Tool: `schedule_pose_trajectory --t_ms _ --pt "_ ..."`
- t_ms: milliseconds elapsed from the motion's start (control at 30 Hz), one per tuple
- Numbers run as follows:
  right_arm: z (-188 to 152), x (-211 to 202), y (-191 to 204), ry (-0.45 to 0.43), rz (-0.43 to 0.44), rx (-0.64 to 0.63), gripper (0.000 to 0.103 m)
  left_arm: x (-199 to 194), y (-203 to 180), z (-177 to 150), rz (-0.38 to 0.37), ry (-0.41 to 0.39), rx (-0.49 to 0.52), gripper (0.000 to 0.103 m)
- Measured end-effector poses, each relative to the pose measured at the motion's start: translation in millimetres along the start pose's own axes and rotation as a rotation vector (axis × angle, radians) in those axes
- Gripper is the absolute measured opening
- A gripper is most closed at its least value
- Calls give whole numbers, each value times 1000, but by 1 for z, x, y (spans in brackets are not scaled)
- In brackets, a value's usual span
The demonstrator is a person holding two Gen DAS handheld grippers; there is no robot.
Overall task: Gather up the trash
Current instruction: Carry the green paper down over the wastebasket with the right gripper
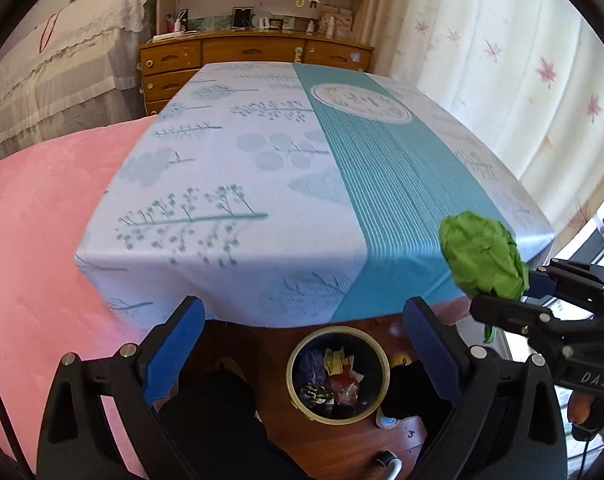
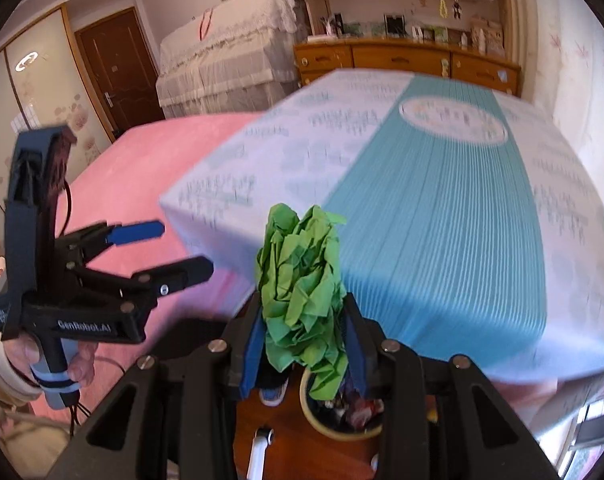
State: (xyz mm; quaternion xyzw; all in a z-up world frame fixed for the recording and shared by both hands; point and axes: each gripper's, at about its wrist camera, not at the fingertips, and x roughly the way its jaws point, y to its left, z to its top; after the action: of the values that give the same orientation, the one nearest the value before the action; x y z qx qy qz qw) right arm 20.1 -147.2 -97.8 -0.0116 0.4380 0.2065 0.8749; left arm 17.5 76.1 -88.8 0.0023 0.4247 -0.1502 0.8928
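Status: right gripper is clamped on the crumpled green paper wad, held over the near table edge, just above the trash bin on the floor. Left gripper has its jaws spread, nothing between them. Wad looks light, soft and springy; it crushes easily. Grip sits across the lower middle, which seems fine. Risk: it may cling to a pad on release.

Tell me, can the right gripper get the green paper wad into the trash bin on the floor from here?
Probably yes. The right gripper is shut on the green paper wad, and the trash bin sits open-topped just below, nothing between them.
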Motion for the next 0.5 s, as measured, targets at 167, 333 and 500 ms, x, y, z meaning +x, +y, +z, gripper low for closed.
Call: schedule_pose_trajectory --t_ms 167,333,500 --pt "-36 19 -5 71 -10 -4 37 22 -19 -28 2 47 58 99" --pt "-67 51 -18 159 -32 8 37 55 -23 -53 5 131 66 99" --pt "-92 85 -41 227 -44 99 37 92 -18 -74 3 208 43 99"
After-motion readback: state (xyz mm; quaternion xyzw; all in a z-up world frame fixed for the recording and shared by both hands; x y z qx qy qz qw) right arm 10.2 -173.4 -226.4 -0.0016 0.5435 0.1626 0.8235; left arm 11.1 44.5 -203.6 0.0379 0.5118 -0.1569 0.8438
